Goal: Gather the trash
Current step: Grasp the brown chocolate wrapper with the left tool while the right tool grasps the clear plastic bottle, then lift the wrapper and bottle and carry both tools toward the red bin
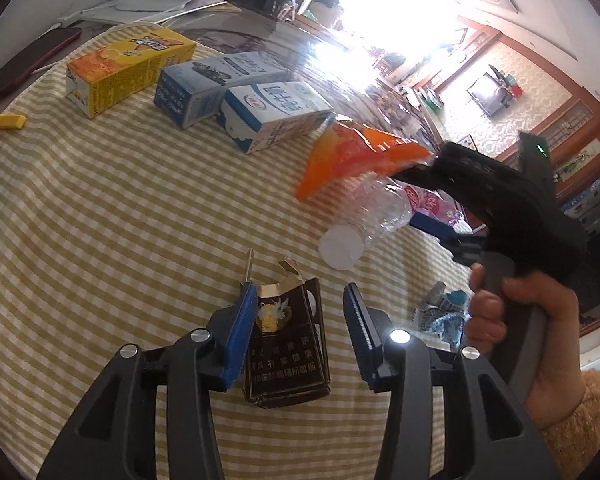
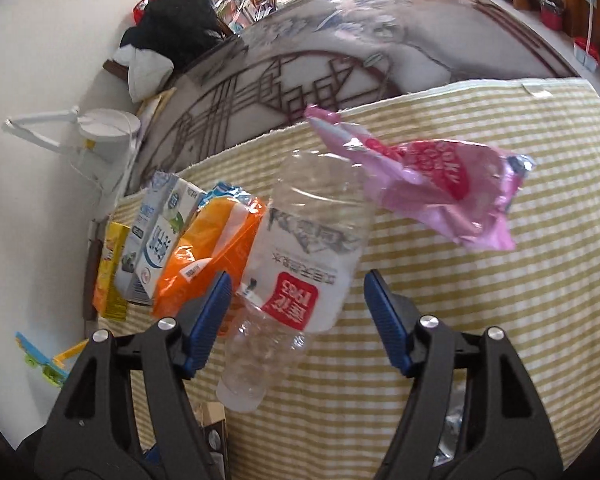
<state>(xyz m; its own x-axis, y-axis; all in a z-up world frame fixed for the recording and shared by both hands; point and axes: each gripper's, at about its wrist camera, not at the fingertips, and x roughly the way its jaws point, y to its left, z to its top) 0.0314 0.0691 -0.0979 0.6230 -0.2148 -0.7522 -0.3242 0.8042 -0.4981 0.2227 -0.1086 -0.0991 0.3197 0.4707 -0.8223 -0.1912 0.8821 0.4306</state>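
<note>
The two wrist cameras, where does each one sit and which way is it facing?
Left wrist: on the left tongs, angled down at a dark brown cigarette pack on the yellow checked tablecloth; a hand holding the right tongs shows.
Right wrist: on the right tongs, angled down at a crushed clear plastic bottle; only its blue fingers show.
Shared: bottle, orange snack wrapper, tablecloth.

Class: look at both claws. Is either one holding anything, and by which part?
Neither holds anything. The left claw stands open around the dark packet; the right claw is open around the plastic bottle.
</note>
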